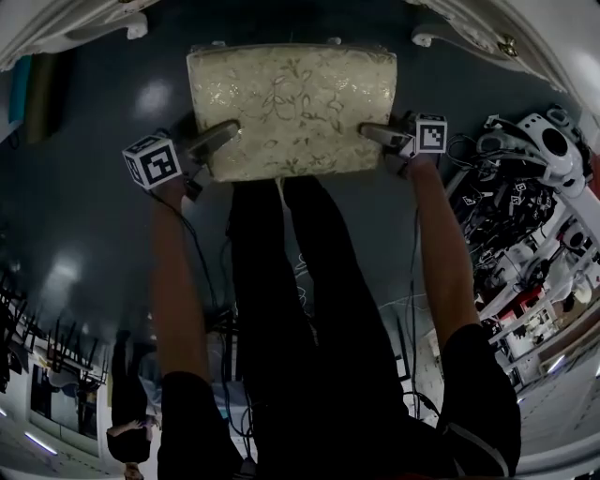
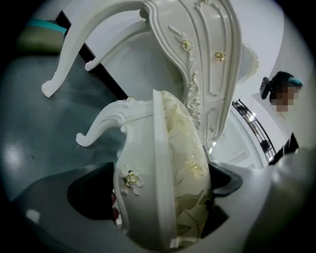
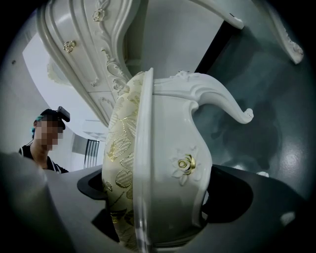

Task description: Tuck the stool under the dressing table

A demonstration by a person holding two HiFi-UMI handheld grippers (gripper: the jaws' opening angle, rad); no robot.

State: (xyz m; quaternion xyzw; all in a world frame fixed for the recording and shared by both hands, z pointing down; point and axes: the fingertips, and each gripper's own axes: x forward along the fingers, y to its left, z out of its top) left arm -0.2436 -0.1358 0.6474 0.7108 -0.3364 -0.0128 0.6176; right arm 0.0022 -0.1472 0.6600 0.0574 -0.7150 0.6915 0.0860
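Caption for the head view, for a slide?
Left gripper and right gripper clamp the stool by its near corners before the dressing table.

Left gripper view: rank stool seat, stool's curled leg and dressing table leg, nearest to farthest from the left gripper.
1. The stool seat, clamped by the left gripper.
2. The stool's curled leg, just beyond, on the left.
3. The dressing table leg, farthest, upper left.

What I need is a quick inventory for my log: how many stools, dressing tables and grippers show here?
stool: 1
dressing table: 1
grippers: 2 (left gripper, right gripper, each shut on the stool)
Total: 4
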